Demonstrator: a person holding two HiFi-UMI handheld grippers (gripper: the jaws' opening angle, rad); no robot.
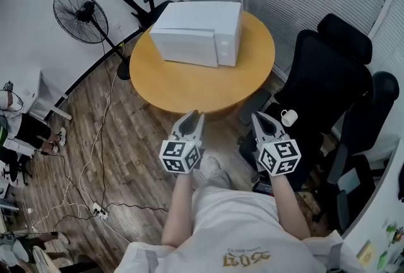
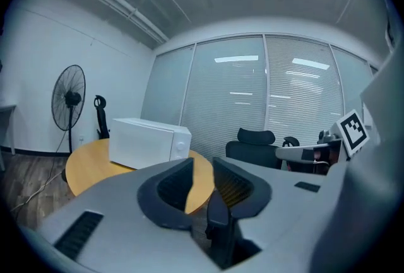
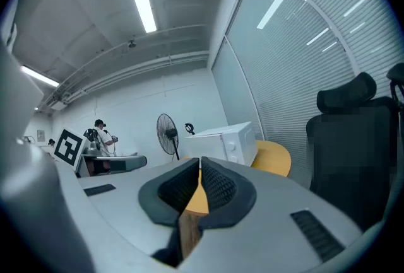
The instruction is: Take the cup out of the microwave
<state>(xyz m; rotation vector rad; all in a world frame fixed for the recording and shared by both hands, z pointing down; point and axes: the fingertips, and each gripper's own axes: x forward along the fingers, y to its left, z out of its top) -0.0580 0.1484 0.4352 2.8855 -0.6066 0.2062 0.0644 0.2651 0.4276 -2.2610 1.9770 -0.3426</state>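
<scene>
so the microwave (image 1: 199, 32) sits shut on the round table (image 1: 189, 86), white cup (image 1: 288, 117) is over on the black chair (image 1: 322, 82); left gripper (image 1: 191, 117) slightly parted and empty, right gripper (image 1: 259, 118) clamped closed on nothing

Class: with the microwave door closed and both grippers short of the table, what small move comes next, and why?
Probably carry the left gripper forward to the microwave door: it is closed, and the empty gripper is short of the table.
</scene>
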